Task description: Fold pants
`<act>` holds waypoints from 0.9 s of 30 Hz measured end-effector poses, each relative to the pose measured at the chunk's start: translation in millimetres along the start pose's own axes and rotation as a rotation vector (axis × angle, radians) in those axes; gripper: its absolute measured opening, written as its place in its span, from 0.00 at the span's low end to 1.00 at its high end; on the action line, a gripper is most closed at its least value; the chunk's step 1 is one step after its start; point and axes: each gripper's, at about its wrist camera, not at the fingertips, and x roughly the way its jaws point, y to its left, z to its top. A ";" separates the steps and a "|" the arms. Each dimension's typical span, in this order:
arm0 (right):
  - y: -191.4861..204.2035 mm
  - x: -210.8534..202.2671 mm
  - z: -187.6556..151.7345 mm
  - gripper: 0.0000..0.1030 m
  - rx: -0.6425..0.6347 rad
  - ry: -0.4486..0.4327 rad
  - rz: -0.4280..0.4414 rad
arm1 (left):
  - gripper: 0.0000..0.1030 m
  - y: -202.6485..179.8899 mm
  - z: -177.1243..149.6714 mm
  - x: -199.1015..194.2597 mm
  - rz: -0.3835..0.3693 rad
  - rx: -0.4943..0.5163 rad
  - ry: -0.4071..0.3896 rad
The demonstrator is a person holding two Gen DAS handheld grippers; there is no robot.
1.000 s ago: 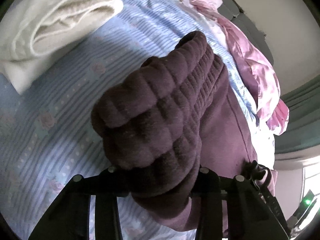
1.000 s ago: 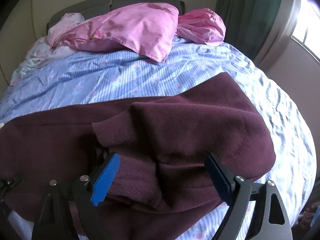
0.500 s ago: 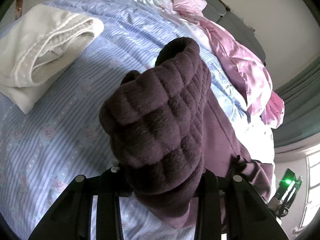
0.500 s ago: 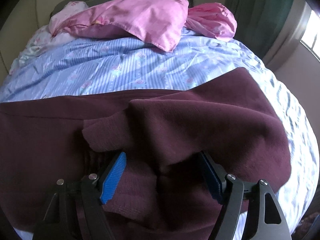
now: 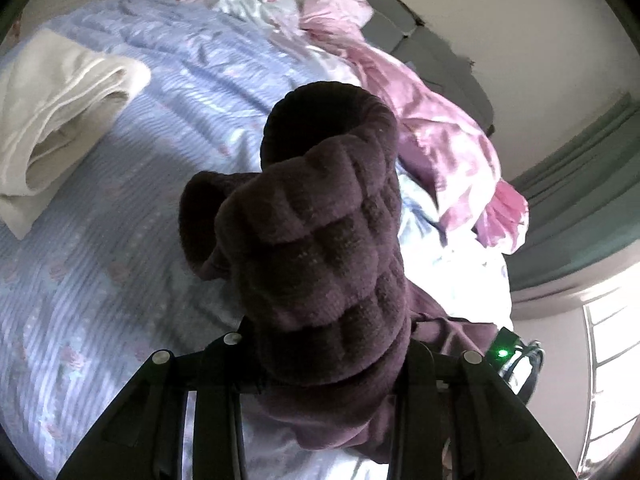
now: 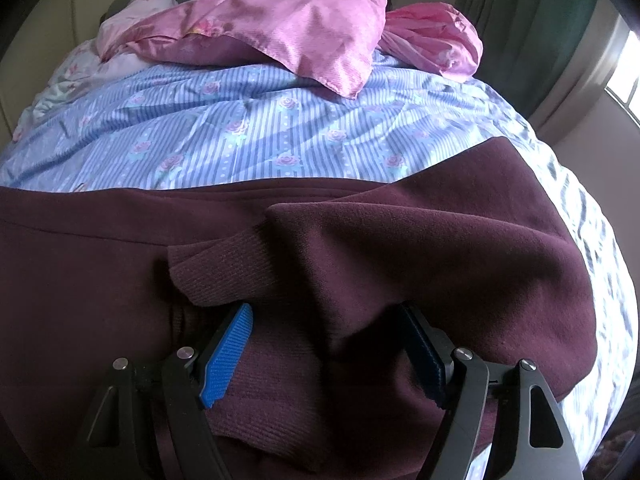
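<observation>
Two grippers work the maroon pants (image 6: 400, 240) on the bed (image 6: 280, 132). The left gripper (image 5: 328, 360) has its jaws clamped on the bunched ribbed waistband (image 5: 320, 240), lifted off the sheet. The right gripper (image 6: 332, 344) has just been closing; its jaws, fairly wide, straddle a fold of cloth near the bed's right edge.

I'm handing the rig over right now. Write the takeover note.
Left gripper: shut on the bunched ribbed cuff of the maroon pants, lifted above the blue striped sheet.
Right gripper: jaws astride a fold of the pants near the other ribbed cuff; a firm grip is not clear.
Done: pants lie across the bed, one end raised.
Left: carry the raised end over, flatten, fold again.
</observation>
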 end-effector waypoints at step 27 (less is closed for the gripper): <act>-124.8 -45.1 13.6 0.74 0.097 0.008 0.165 | 0.29 -240.2 -93.5 31.1 -0.196 0.333 0.097</act>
